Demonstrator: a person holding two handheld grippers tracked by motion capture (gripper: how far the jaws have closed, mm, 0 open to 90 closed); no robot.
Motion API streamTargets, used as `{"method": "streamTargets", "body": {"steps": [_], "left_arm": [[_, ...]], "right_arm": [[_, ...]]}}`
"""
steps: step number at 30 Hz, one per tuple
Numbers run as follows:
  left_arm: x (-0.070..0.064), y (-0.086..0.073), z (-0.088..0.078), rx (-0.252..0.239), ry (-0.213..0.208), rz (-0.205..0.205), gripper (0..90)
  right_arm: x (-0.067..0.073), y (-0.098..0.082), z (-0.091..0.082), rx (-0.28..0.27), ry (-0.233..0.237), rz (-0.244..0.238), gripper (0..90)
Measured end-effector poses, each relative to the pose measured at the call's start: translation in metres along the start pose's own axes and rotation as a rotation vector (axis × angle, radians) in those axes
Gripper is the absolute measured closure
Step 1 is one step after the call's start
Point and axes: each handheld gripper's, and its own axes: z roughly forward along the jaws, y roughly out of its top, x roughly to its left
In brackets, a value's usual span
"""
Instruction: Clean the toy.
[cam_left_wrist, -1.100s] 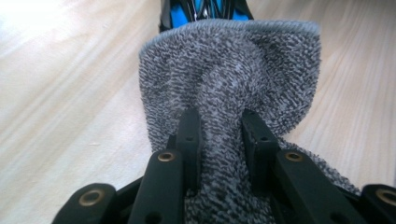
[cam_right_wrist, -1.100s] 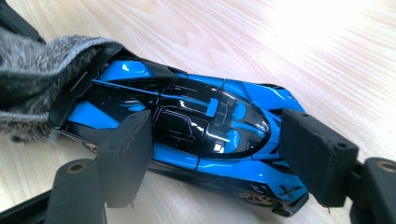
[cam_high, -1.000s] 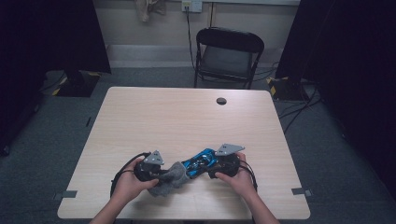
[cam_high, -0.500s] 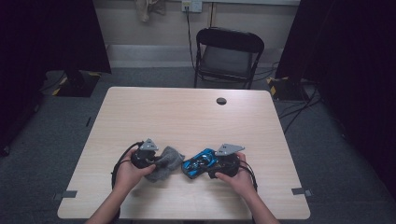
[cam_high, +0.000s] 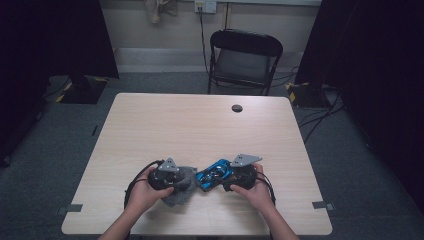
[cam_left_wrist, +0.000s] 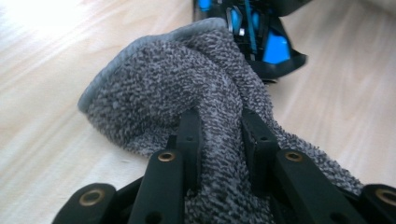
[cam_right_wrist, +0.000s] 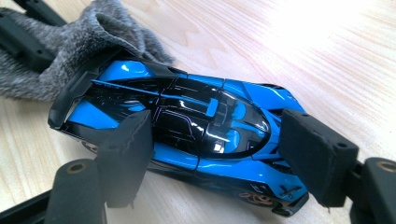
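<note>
Hands come in over the near edge of the counter (cam_high: 150, 120), each holding a gripper. The left gripper (cam_left_wrist: 223, 135) has its jaws pressed together on a fold of grey towel (cam_left_wrist: 187, 84), which lies bunched on the counter near the near edge. Just beside it, the right gripper (cam_right_wrist: 219, 154) has its jaws wide around the middle of a blue and black toy car (cam_right_wrist: 187, 126), one pad on each side. The tail end of the car touches the towel. Farther off, a small dark round hole (cam_high: 237, 108) sits near the far edge.

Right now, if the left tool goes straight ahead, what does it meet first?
Probably the toy car: the left tool, shut on the grey cloth, points at it, the cloth's bunched end leading. Depth is unclear.
</note>
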Motion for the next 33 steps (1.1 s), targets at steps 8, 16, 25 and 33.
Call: {"method": "streamTargets", "body": {"steps": [8, 16, 25, 33], "left_arm": [[-0.012, -0.003, -0.002, 0.021, -0.045, 0.021, 72.4], [-0.027, -0.004, -0.002, 0.027, -0.097, 0.049, 72.5], [-0.032, -0.005, -0.009, 0.011, -0.117, 0.061, 72.4], [-0.011, -0.005, -0.026, -0.02, -0.03, 0.027, 72.4]], "right_arm": [[0.0, 0.0, 0.0, 0.0, 0.0, 0.0, 26.1], [0.0, 0.0, 0.0, -0.001, -0.001, 0.001, 26.1], [0.0, 0.0, 0.0, -0.001, -0.001, 0.0, 26.1], [0.0, 0.0, 0.0, -0.001, 0.0, 0.0, 26.1]]}}
